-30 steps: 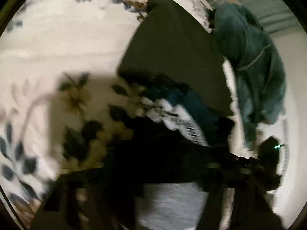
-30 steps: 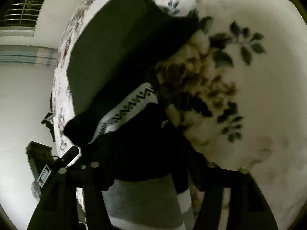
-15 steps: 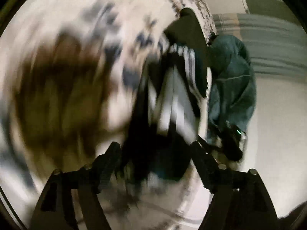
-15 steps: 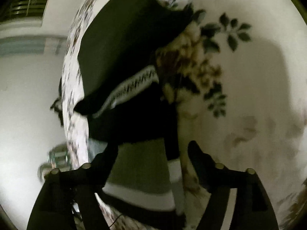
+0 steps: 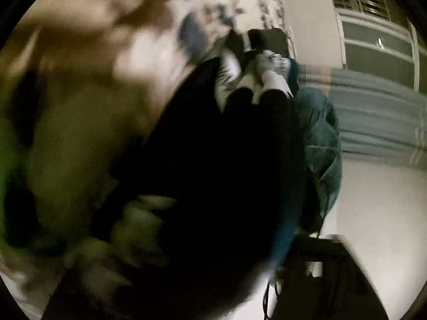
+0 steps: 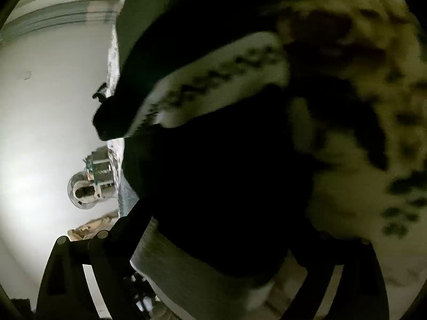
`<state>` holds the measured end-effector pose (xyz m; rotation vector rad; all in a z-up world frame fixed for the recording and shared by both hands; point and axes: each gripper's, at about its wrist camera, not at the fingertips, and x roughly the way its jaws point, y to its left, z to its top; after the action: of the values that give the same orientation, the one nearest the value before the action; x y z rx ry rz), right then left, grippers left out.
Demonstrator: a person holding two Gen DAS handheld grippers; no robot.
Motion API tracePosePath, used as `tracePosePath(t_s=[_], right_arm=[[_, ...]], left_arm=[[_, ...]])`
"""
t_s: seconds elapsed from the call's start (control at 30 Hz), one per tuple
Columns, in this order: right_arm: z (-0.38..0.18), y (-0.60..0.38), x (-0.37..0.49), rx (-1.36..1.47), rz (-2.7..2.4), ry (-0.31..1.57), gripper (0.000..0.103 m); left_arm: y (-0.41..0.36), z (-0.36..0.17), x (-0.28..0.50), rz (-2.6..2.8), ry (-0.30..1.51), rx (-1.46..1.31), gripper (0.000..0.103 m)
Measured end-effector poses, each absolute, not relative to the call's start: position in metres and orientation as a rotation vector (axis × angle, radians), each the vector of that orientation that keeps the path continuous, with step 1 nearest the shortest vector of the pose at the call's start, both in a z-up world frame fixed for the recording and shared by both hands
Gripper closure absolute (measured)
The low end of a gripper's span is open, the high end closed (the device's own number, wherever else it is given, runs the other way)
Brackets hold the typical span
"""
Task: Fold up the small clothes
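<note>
Garment: dark patterned sweater (image 6: pixel 218 160) lay on floral bedspread (image 6: pixel 360 138).
Right gripper (image 6: pixel 221 242): jaws just closing, sweater between them; grip unclear.
Left gripper: fingers hidden by sweater; state untellable.

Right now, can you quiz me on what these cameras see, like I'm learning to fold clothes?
1. True or false: the white knitted band with a dark zigzag pattern sits on a bright red garment.
2. What lies between the fingers of the right tongs? A) a dark soft garment B) a cup C) nothing
3. Fill in: in the left wrist view, the bunched cloth beside that garment is coloured ____.
Key: 1 false, it sits on the dark soft garment; 2 A; 3 teal.
</note>
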<state>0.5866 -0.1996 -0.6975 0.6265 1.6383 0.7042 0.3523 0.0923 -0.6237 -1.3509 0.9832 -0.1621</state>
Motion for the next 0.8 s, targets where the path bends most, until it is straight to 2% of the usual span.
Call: tracePosePath(t_s=[0.03, 0.07, 0.13, 0.3, 0.4, 0.5, 0.57, 0.63, 0.67, 0.73, 0.8], right_arm=[[-0.697, -0.198, 0.579, 0.647, 0.704, 1.637, 0.059], [-0.693, -0.201, 0.571, 0.679, 0.680, 1.619, 0.060], [-0.682, -0.207, 0.554, 0.729, 0.637, 1.583, 0.069], [-0.634, -0.225, 0.449, 0.805, 0.510, 1.488, 0.074], [-0.622, -0.222, 0.375, 0.773, 0.412, 1.488, 0.075], [-0.639, -0.211, 0.337, 0.715, 0.346, 1.529, 0.068], [-0.649, -0.213, 0.331, 0.727, 0.292, 1.581, 0.051], [-0.645, -0.230, 0.325, 0.776, 0.260, 1.598, 0.039], [-0.637, -0.239, 0.323, 0.755, 0.244, 1.593, 0.038], [-0.613, -0.261, 0.315, 0.699, 0.213, 1.571, 0.038], [-0.586, -0.283, 0.317, 0.642, 0.193, 1.546, 0.037]], left_arm=[[0.097, -0.614, 0.356, -0.160, 0.984, -1.306, 0.065], [0.103, -0.608, 0.358, -0.162, 0.993, -1.282, 0.066], [0.119, -0.598, 0.364, -0.186, 1.020, -1.271, 0.066], [0.159, -0.579, 0.390, -0.286, 1.156, -1.141, 0.065], [0.153, -0.589, 0.406, -0.369, 1.338, -1.014, 0.059], [0.153, -0.596, 0.402, -0.377, 1.427, -0.871, 0.048], [0.153, -0.588, 0.386, -0.338, 1.430, -0.812, 0.030], [0.162, -0.569, 0.374, -0.258, 1.376, -0.768, 0.022], [0.167, -0.555, 0.364, -0.217, 1.335, -0.743, 0.014], [0.175, -0.536, 0.348, -0.125, 1.266, -0.685, 0.004], [0.184, -0.525, 0.342, -0.028, 1.227, -0.638, 0.004]])
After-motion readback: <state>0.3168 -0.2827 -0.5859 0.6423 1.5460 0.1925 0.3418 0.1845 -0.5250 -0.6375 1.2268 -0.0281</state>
